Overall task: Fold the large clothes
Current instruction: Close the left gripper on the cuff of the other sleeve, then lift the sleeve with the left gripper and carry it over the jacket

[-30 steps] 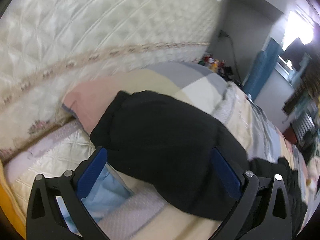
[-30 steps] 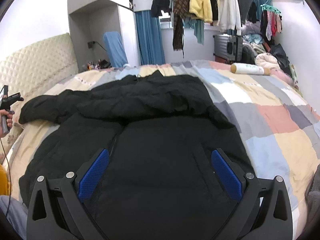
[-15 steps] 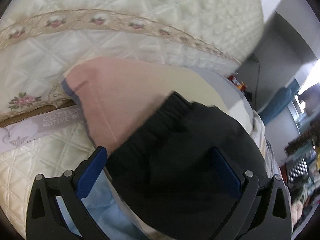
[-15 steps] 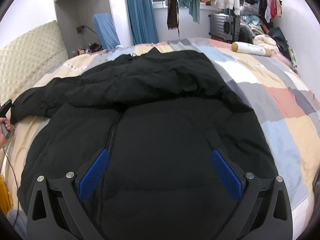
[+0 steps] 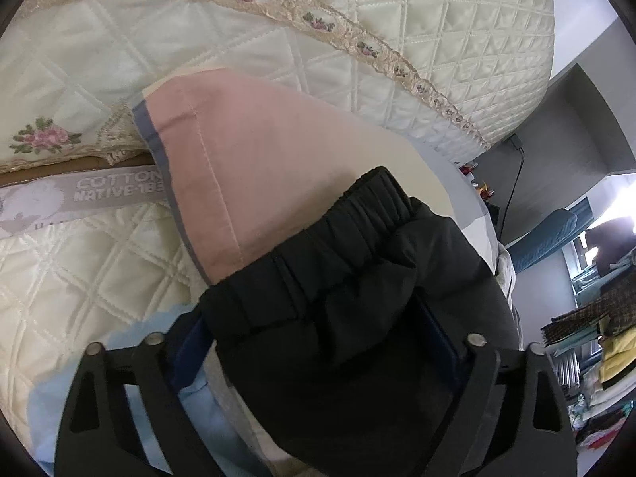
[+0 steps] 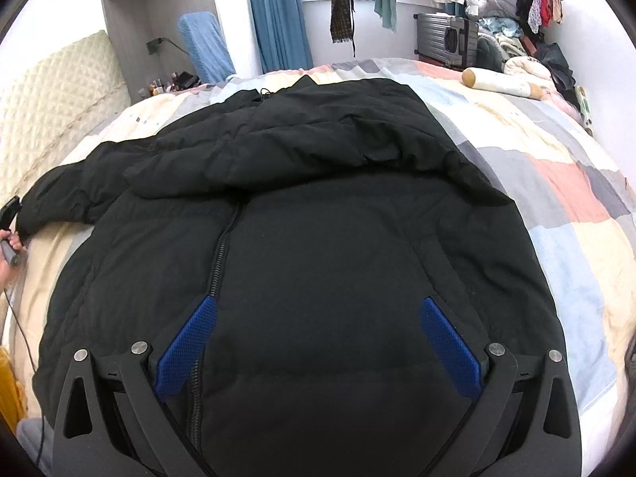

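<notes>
While black puffer jacket (image 6: 318, 214) lay spread, left gripper (image 5: 318, 342) straddled elastic sleeve cuff (image 5: 318, 234), jaws apart; right gripper (image 6: 314, 338) hovered, unclenched. Next: pinch cuff, fold sleeve inward.

Jacket (image 6: 318, 206): I see it spread on the bed (image 6: 556, 167), hood toward the far side.
Sleeve (image 6: 59, 194): reaches left toward the headboard (image 6: 51, 99).
Cuff (image 5: 338, 234): lies between my left gripper's (image 5: 318, 342) fingers, over a pillow (image 5: 246, 147).
Right gripper (image 6: 318, 346): above the jacket's near hem.
Bolster (image 6: 497, 79): far right on the bed.
</notes>
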The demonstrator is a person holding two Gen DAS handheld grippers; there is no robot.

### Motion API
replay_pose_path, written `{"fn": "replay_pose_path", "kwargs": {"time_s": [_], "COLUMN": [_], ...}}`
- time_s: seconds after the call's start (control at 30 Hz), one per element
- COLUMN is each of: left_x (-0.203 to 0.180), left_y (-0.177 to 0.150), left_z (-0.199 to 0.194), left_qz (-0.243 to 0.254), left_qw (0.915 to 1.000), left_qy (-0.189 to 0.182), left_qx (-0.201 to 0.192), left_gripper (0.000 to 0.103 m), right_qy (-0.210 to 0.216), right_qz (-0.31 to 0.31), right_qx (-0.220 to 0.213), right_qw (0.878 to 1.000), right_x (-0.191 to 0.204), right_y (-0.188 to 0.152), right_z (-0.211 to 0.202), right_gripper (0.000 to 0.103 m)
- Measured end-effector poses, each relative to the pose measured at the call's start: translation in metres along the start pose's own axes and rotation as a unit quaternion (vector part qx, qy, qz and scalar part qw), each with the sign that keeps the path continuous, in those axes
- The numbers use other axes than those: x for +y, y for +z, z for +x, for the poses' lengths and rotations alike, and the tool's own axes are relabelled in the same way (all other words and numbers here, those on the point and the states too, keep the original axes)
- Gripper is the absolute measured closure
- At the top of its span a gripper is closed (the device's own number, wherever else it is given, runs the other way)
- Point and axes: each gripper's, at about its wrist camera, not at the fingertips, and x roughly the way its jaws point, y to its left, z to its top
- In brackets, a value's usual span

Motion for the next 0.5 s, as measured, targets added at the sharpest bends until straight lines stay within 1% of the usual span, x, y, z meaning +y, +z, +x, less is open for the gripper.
{"fn": "replay_pose_path", "kwargs": {"time_s": [0.03, 0.07, 0.1, 0.13, 0.17, 0.2, 0.23, 0.27, 0.33, 0.5], "left_x": [0.001, 0.001, 0.000, -0.003, -0.004, -0.009, -0.013, -0.021, -0.036, -0.079], "left_y": [0.001, 0.001, 0.001, 0.001, 0.001, 0.000, 0.000, 0.000, 0.000, 0.008], "left_z": [-0.003, -0.006, -0.007, -0.012, -0.016, -0.021, -0.025, -0.032, -0.047, -0.093], "left_qz": [-0.004, -0.006, -0.006, -0.001, 0.004, 0.012, 0.018, 0.030, 0.051, 0.085], "left_qw": [1.0000, 1.0000, 1.0000, 1.0000, 1.0000, 0.9999, 0.9997, 0.9995, 0.9985, 0.9945], "left_qy": [0.001, 0.000, -0.005, -0.005, -0.004, -0.009, -0.016, -0.013, -0.005, -0.010], "left_qx": [0.002, 0.002, 0.003, 0.002, 0.001, 0.002, 0.003, -0.003, -0.018, -0.060], "left_gripper": [0.022, 0.028, 0.037, 0.041, 0.051, 0.067, 0.074, 0.081, 0.084, 0.087], "right_qy": [0.001, 0.001, 0.003, 0.004, 0.006, 0.008, 0.009, 0.011, 0.015, 0.015], "right_qz": [-0.001, -0.001, -0.001, -0.001, -0.001, -0.002, -0.002, -0.002, -0.001, -0.001], "right_qx": [0.000, -0.001, -0.002, -0.003, -0.005, -0.006, -0.007, -0.008, -0.011, -0.023], "right_qw": [1.000, 1.000, 1.000, 1.000, 1.000, 1.000, 1.000, 1.000, 1.000, 1.000], "right_x": [0.000, 0.000, 0.000, 0.000, 0.000, 0.000, 0.000, 0.000, 0.000, -0.005], "right_y": [0.001, 0.001, 0.001, 0.000, 0.000, 0.000, 0.001, 0.001, 0.001, 0.002], "right_z": [0.000, -0.001, -0.002, -0.003, -0.004, -0.005, -0.006, -0.007, -0.010, -0.016], "right_gripper": [0.000, 0.000, 0.000, 0.000, 0.000, 0.000, 0.000, 0.000, 0.000, 0.000]}}
